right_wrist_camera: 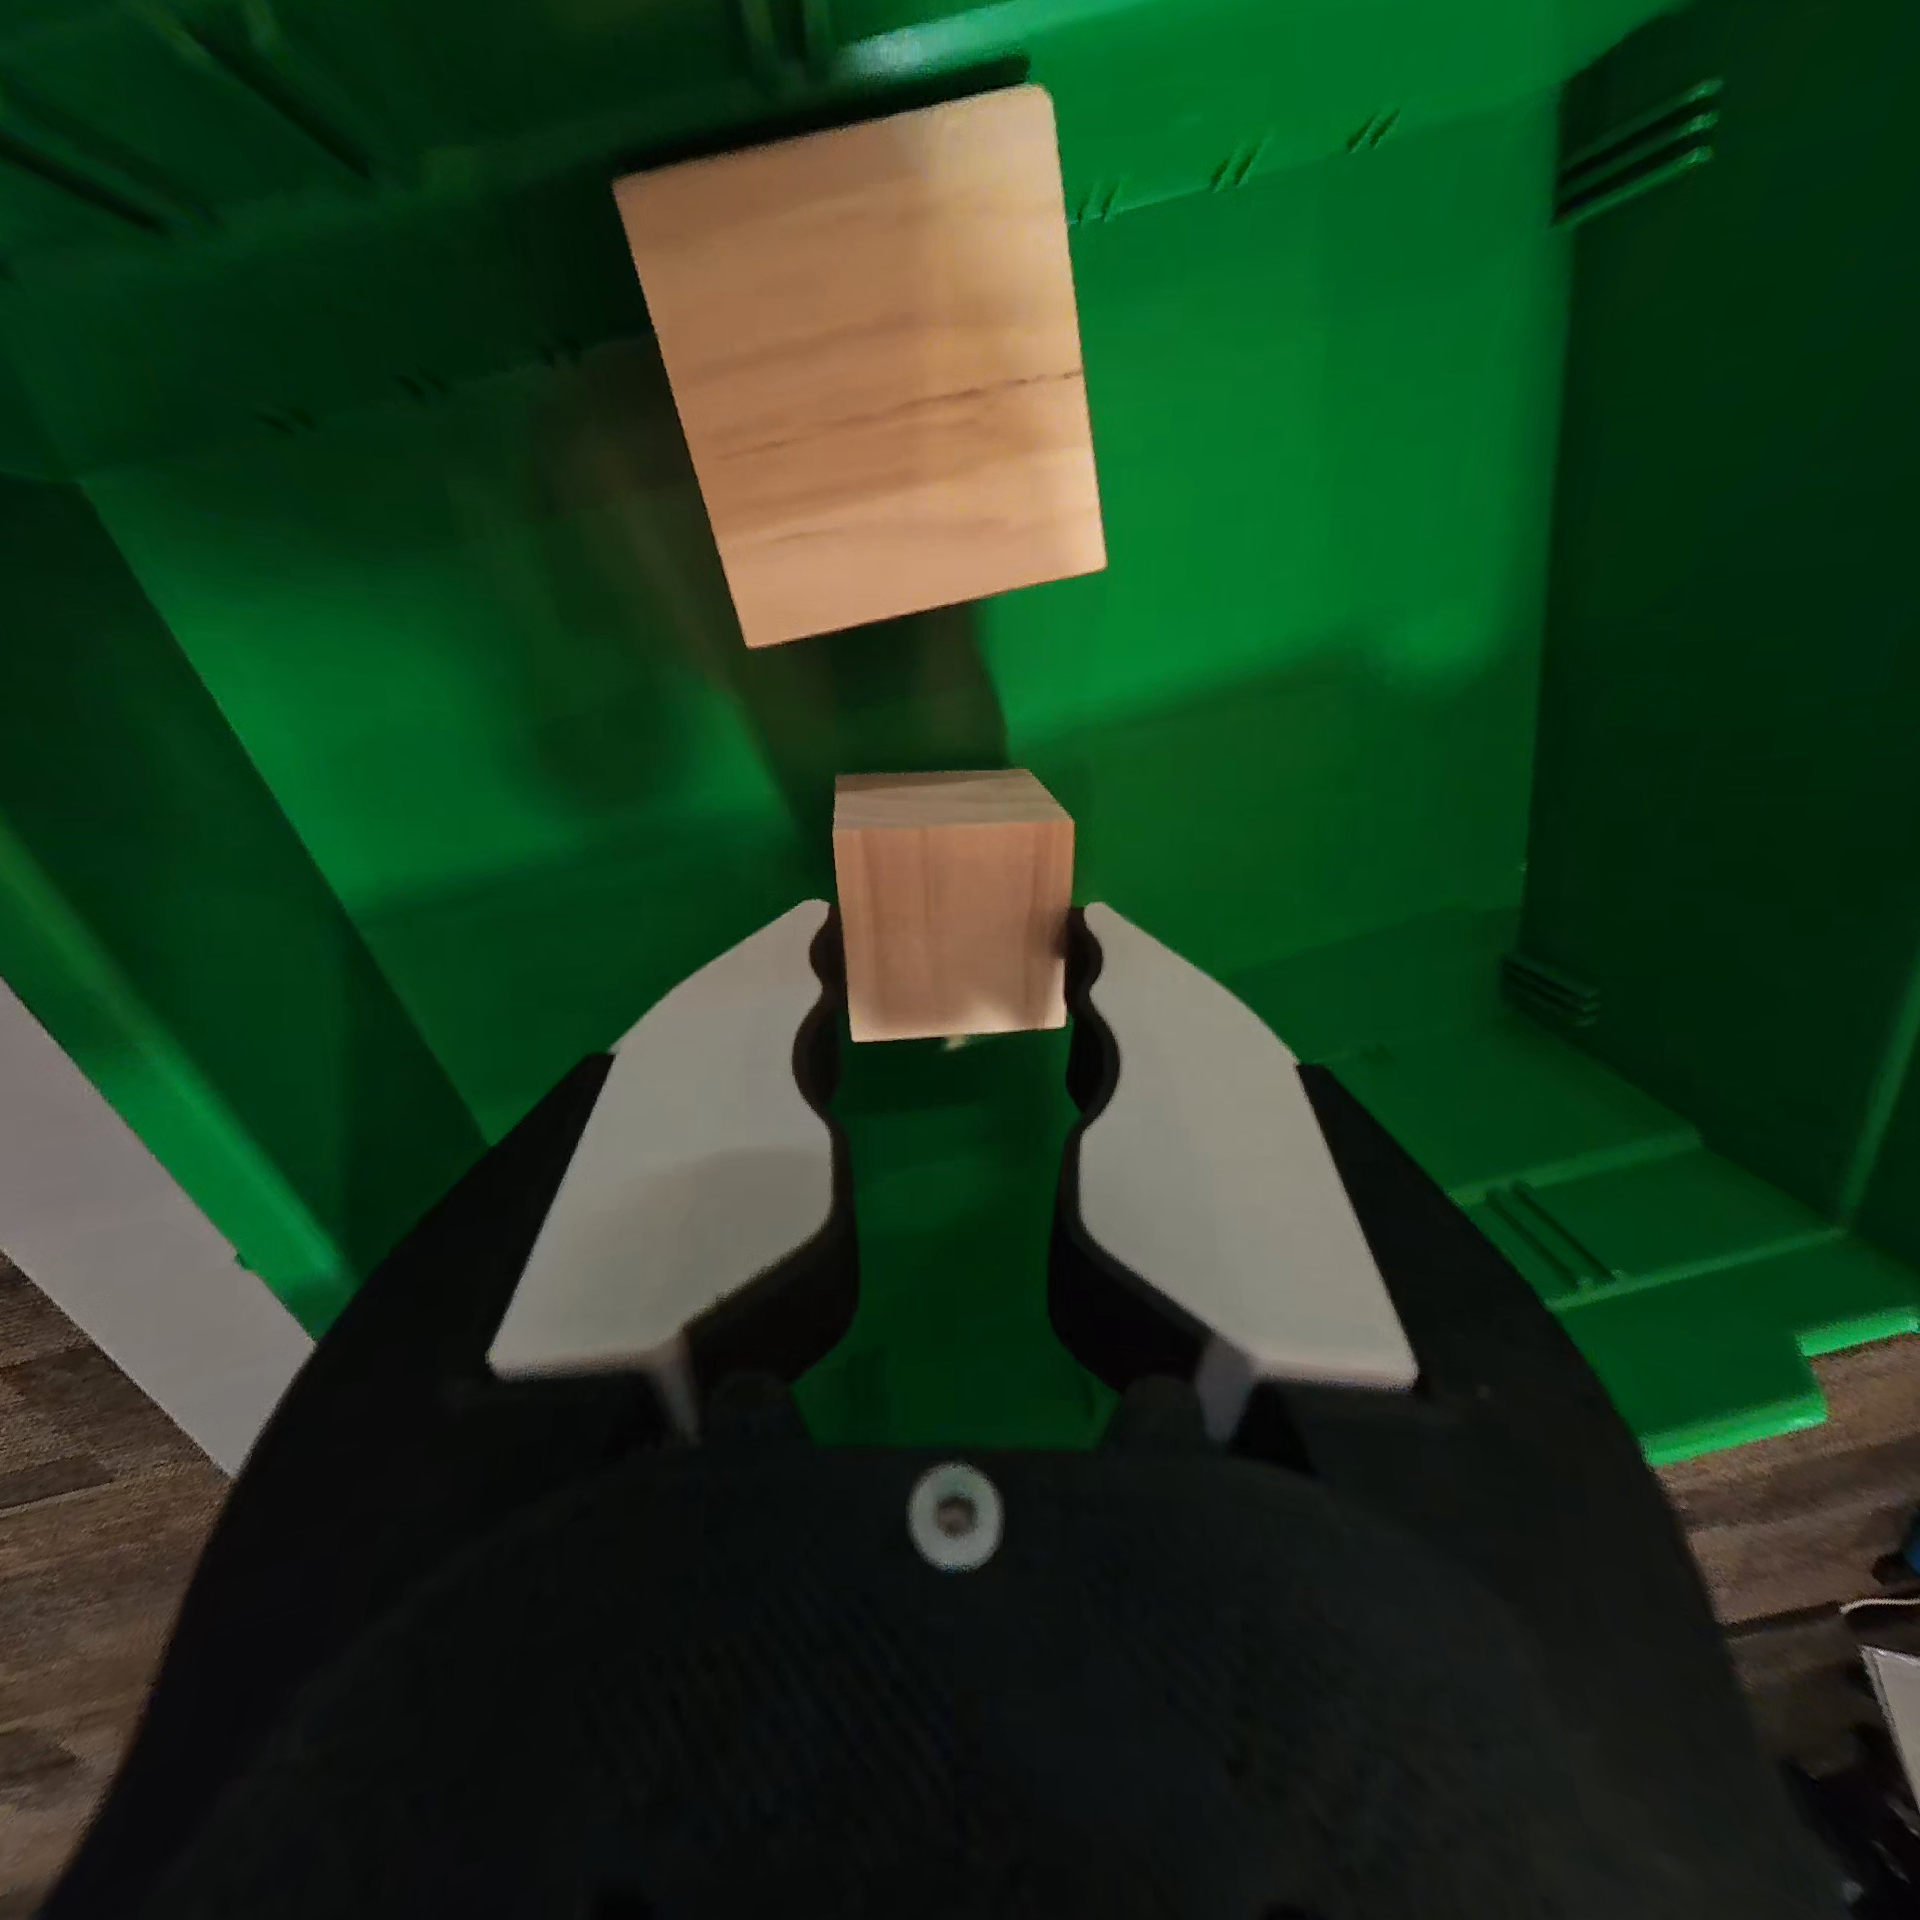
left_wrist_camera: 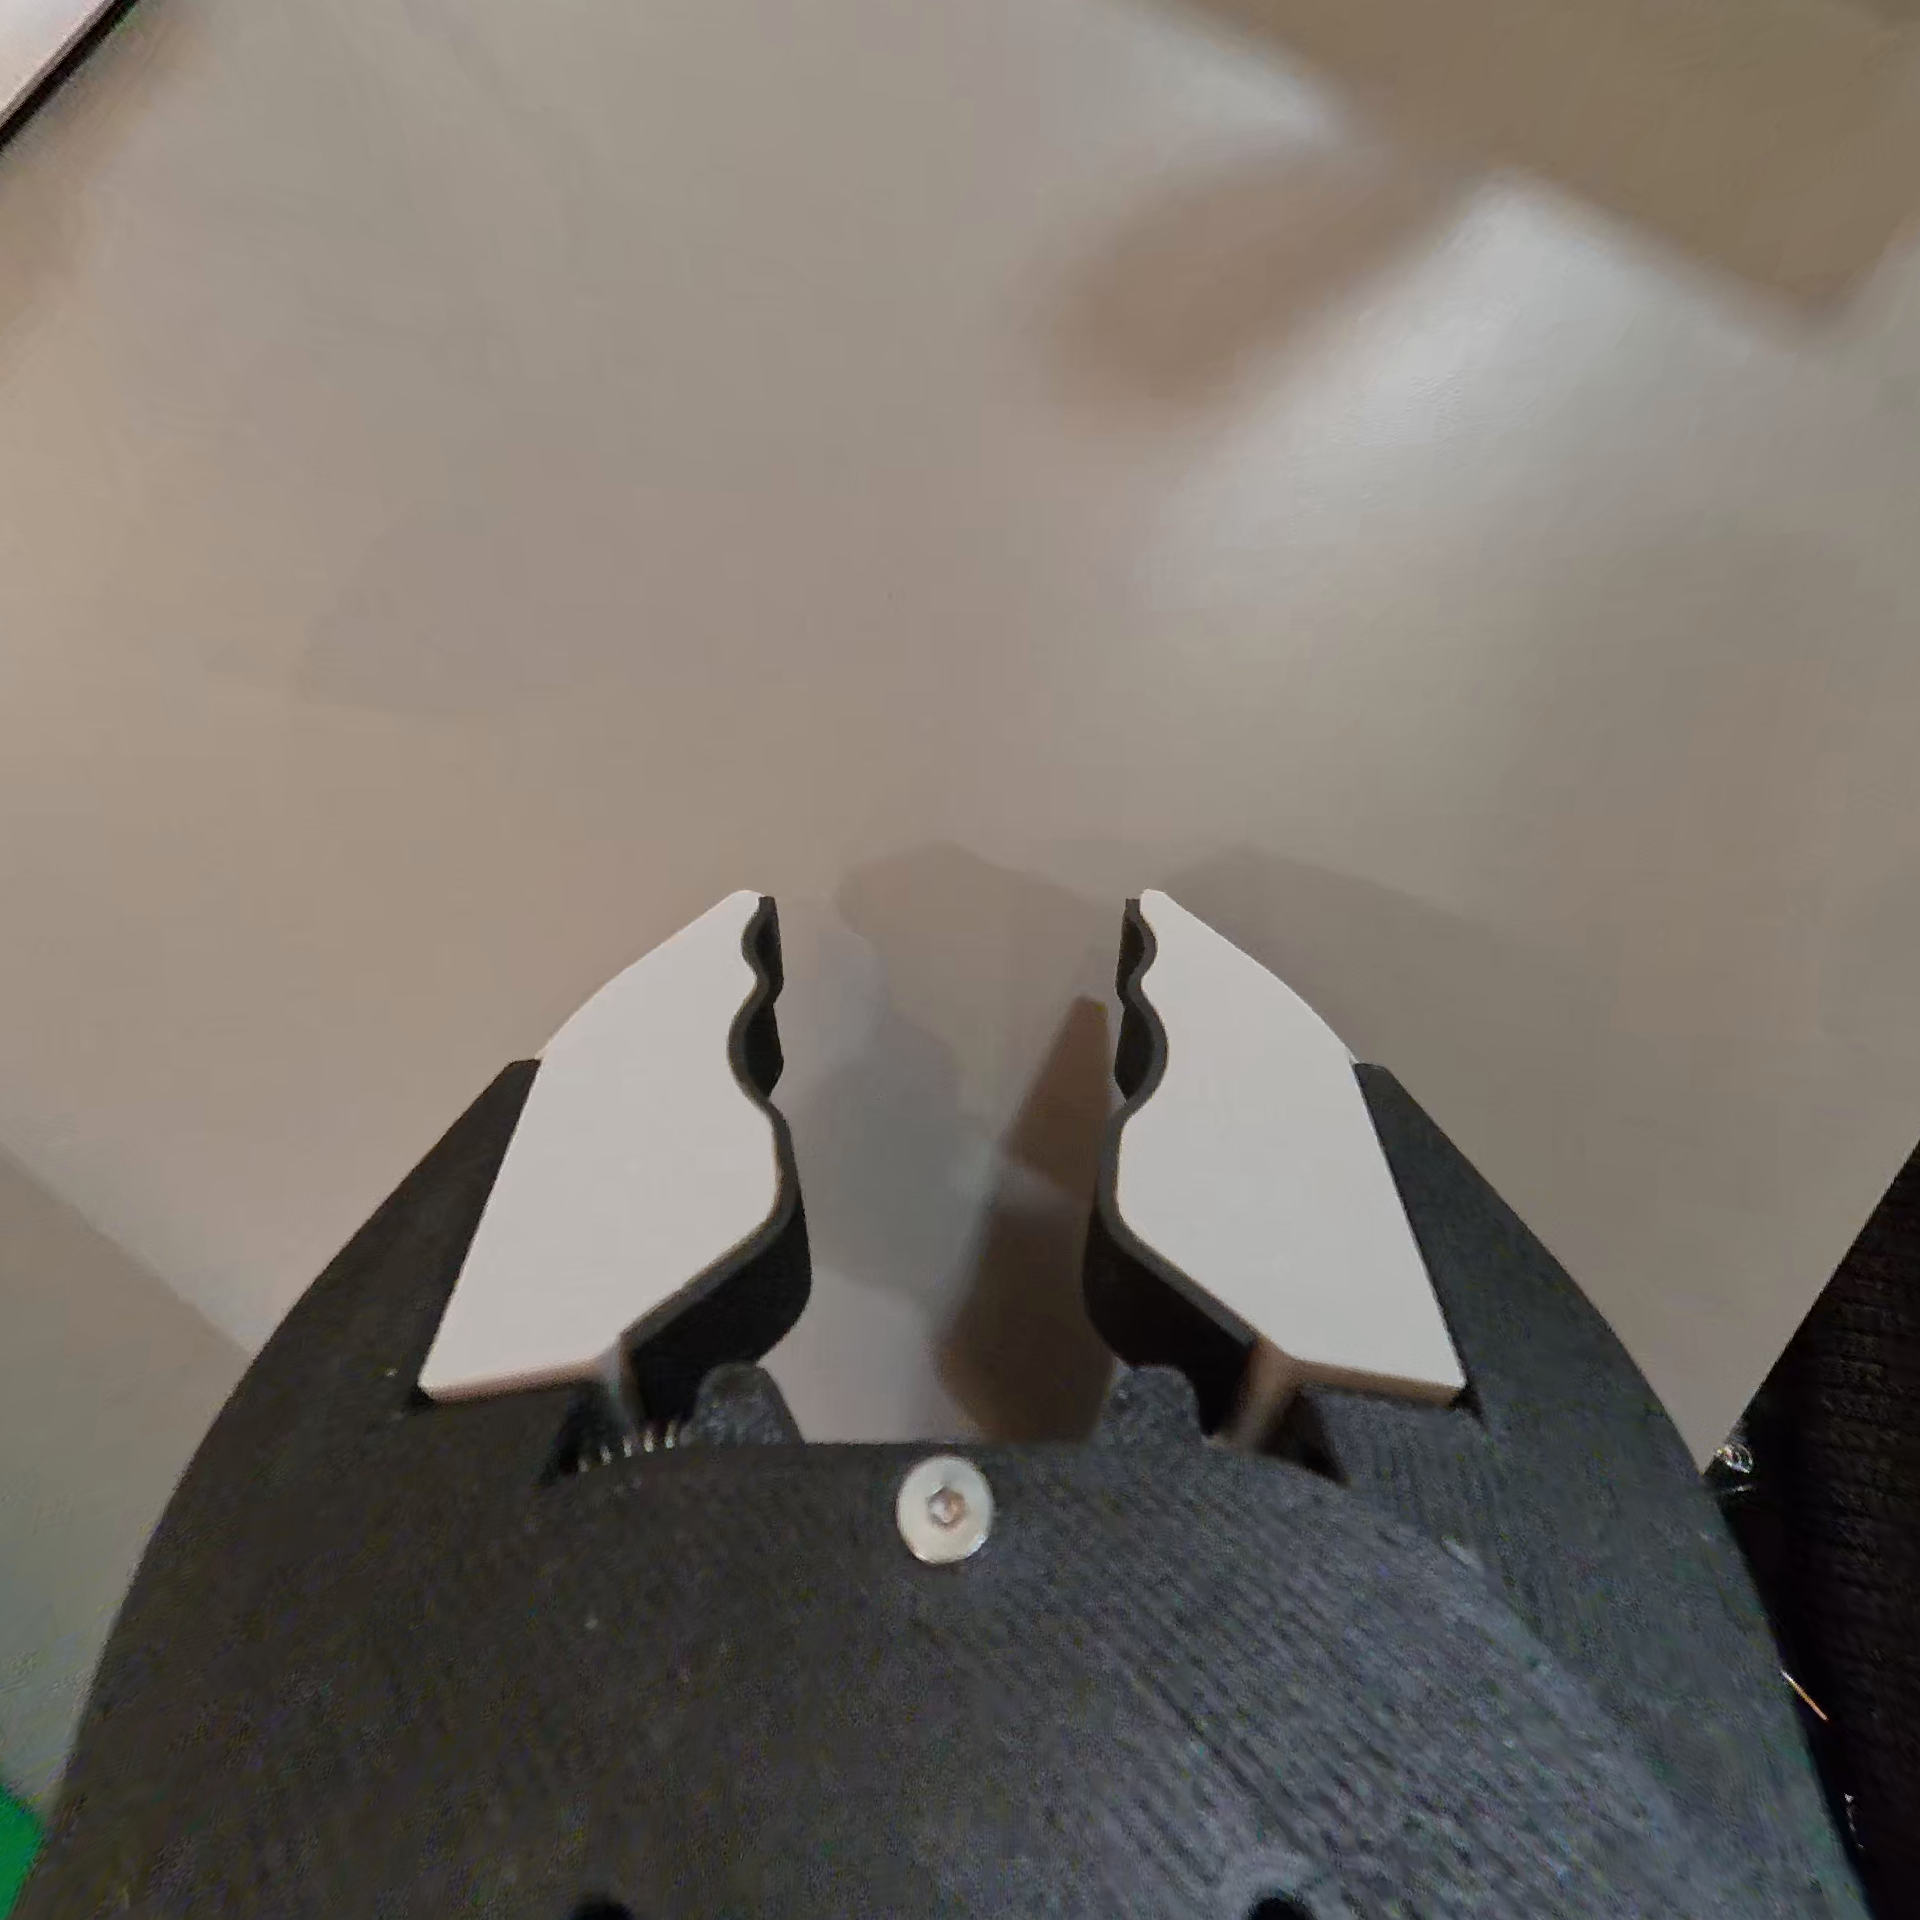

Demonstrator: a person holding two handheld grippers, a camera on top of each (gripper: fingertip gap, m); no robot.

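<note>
Inside the green bin (right_wrist_camera: 1299,520), the right hand-held gripper (right_wrist_camera: 951,920) pinches a small wooden cube (right_wrist_camera: 951,914) at its fingertips, a larger wooden block (right_wrist_camera: 862,364) lying beyond. The left hand-held gripper (left_wrist_camera: 951,914) hangs parted and empty over the pale tabletop (left_wrist_camera: 623,468).

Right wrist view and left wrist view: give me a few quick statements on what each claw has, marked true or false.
1. The right claw grips a small wooden block. True.
2. The left claw holds a wooden block. False: it is open and empty over a plain beige surface.
3. A larger wooden block lies beyond the small one. True.
4. The bin around the blocks is red. False: it is green.
</note>
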